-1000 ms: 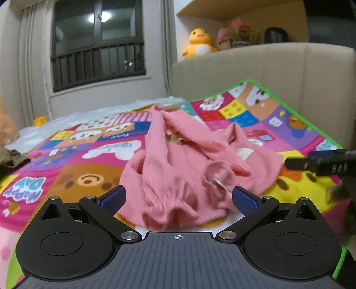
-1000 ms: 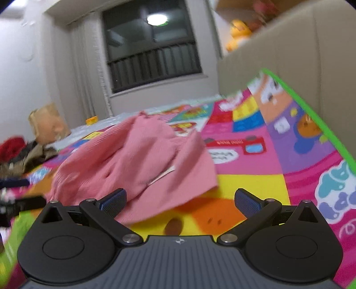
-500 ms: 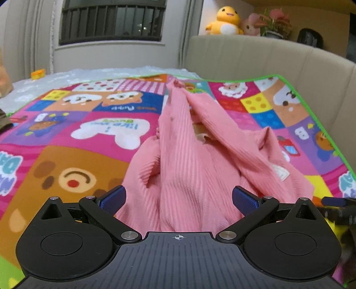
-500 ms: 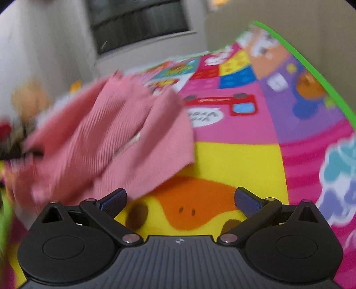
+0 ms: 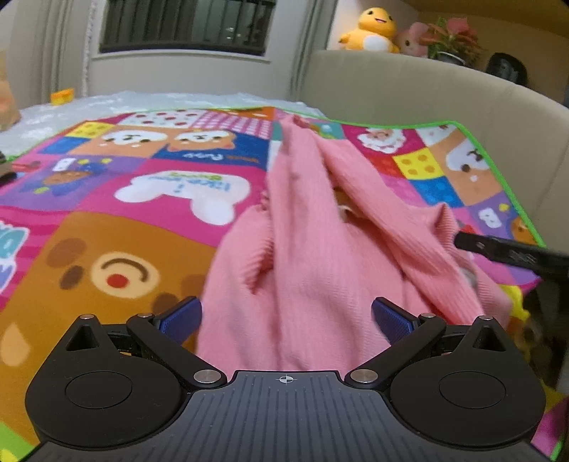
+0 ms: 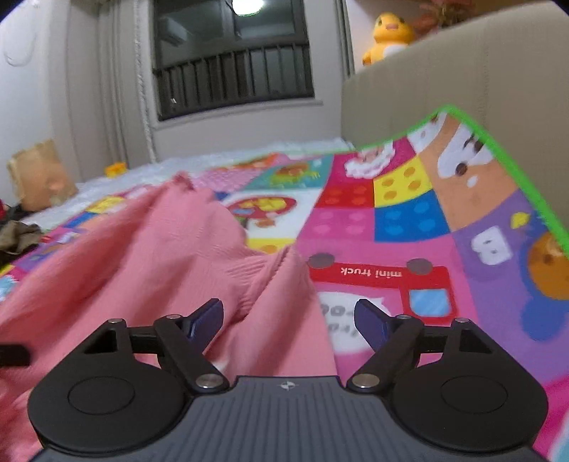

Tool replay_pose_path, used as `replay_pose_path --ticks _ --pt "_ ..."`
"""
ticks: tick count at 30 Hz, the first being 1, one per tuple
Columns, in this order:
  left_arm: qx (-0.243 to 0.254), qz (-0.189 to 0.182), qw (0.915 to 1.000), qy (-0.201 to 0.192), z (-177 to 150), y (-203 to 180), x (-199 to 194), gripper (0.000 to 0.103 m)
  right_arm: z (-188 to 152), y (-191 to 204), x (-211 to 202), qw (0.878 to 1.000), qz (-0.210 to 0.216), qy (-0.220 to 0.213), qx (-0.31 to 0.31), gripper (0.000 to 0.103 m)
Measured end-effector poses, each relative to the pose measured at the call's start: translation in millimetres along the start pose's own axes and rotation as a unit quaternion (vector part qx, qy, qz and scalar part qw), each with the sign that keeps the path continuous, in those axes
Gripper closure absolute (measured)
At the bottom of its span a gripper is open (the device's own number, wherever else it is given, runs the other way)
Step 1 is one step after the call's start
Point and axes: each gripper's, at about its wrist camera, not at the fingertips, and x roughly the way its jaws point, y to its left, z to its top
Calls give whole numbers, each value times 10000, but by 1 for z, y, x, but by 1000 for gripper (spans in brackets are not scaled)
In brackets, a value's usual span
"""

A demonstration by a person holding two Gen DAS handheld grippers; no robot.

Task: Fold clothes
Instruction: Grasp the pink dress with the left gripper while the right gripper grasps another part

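One big play mat with bright cartoon squares is spread over the bed, and its green edge is pushed up against a tall beige headboard. On the mat, nearer that green edge than the far side, a pink ribbed top is lying in a bumpy heap with folds standing up, so it is not yet laid flat for folding.

The left gripper is held low over the near end of the top. Its blue fingers are spread wide with pink cloth between them, but nothing is pinched. The right gripper is placed at the top's side edge, probably so that edge can be caught and pulled straight. Its fingers are closing, with a fold of cloth between them that is not squeezed yet.

In the left view the right gripper's dark finger is seen poking in at the top's far side. Only in the right view are a brown paper bag and a pile of dark clothes seen past the mat. A yellow duck toy is seen in both.
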Motion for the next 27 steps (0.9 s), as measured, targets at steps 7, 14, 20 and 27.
replay_pose_path --ticks 7,14,20,27 --pt "283 -109 9995 122 -9 -5 4 58 -8 1 12 9962 603 609 162 88" --pt "583 -584 9959 362 -28 -18 -23 77 -41 6 -40 9932 933 700 -75 93" --pt "1051 -1069 9866 647 -61 -29 -74 66 -73 -3 -103 9917 959 773 -367 93" --pt "1068 -860 9906 -19 -42 -30 -98 15 -65 -6 -143 9962 37 -466 -729 5"
